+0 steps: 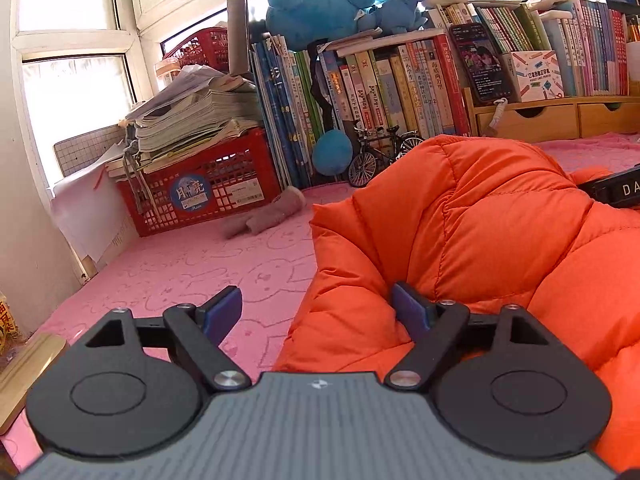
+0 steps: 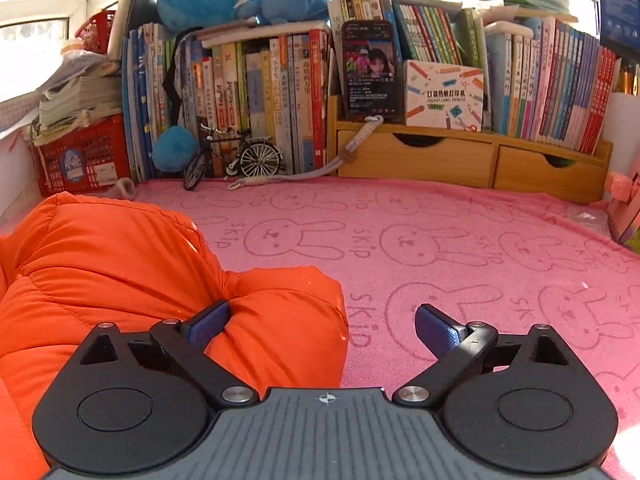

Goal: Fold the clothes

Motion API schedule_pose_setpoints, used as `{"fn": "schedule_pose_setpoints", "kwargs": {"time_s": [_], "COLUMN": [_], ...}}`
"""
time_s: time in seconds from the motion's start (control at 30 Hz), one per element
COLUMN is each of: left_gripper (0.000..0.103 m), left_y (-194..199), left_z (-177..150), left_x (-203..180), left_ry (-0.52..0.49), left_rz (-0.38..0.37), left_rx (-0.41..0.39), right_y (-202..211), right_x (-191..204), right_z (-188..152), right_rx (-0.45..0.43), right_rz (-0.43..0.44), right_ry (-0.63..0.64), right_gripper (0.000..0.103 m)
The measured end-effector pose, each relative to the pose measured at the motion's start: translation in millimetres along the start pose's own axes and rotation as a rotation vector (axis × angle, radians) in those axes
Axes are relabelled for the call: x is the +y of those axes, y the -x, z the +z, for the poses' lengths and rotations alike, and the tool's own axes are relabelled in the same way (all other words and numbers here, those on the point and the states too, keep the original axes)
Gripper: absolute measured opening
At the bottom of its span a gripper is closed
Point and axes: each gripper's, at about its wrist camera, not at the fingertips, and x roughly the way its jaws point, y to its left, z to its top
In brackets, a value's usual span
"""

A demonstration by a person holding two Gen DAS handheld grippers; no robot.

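A puffy orange quilted jacket [image 1: 480,220] lies bunched on the pink rabbit-print cloth [image 1: 192,264]. My left gripper [image 1: 316,312] is open wide at the jacket's left edge. Its right finger [image 1: 408,308] rests against the orange fabric and its left finger [image 1: 224,312] hangs over the bare cloth. In the right wrist view the same jacket [image 2: 100,248] fills the left side. My right gripper [image 2: 322,320] is also open wide, straddling the jacket's rounded right end. Its left finger [image 2: 208,320] touches the fabric, and its right finger [image 2: 436,328] is over the cloth [image 2: 440,240].
Rows of books [image 2: 260,92], a wooden drawer unit [image 2: 460,160], a propped phone [image 2: 370,68] and a model bicycle [image 2: 236,160] line the back. A red crate [image 1: 208,196] with stacked papers stands at the left by the window. A grey sock-like piece [image 1: 264,216] lies near it.
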Motion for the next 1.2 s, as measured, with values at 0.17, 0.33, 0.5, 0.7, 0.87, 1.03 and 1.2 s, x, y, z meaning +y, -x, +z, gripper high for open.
{"fn": "schedule_pose_setpoints", "kwargs": {"time_s": [0.17, 0.33, 0.5, 0.7, 0.87, 1.03, 1.2], "left_gripper": [0.084, 0.087, 0.089, 0.089, 0.090, 0.090, 0.090], "left_y": [-0.1, 1.2, 1.0, 0.3, -0.9, -1.9, -3.2], "left_z": [-0.5, -0.8, -0.4, 0.5, 0.6, 1.1, 1.8], "left_x": [1.8, 2.7, 3.0, -1.2, -0.8, 0.2, 0.6], "left_ry": [0.013, 0.021, 0.022, -0.004, -0.003, 0.002, 0.007], "left_rz": [0.001, 0.014, 0.011, 0.009, -0.010, -0.022, -0.026], "left_rx": [0.001, -0.004, 0.000, 0.004, 0.009, 0.015, 0.023], "right_y": [54.1, 78.3, 51.2, 45.0, 36.4, 21.6, 7.6], "right_x": [52.0, 121.7, 133.7, 117.5, 96.7, 75.6, 58.9], "right_z": [19.2, 9.9, -15.2, -29.1, -27.3, -18.8, -14.2], "right_rx": [-0.270, -0.435, -0.367, -0.393, -0.367, -0.299, -0.271], "right_rz": [-0.128, -0.039, 0.001, 0.028, 0.050, 0.118, 0.189], "right_ry": [0.276, 0.614, 0.747, 0.825, 0.801, 0.695, 0.608], "right_gripper": [0.079, 0.079, 0.079, 0.084, 0.088, 0.097, 0.102]}}
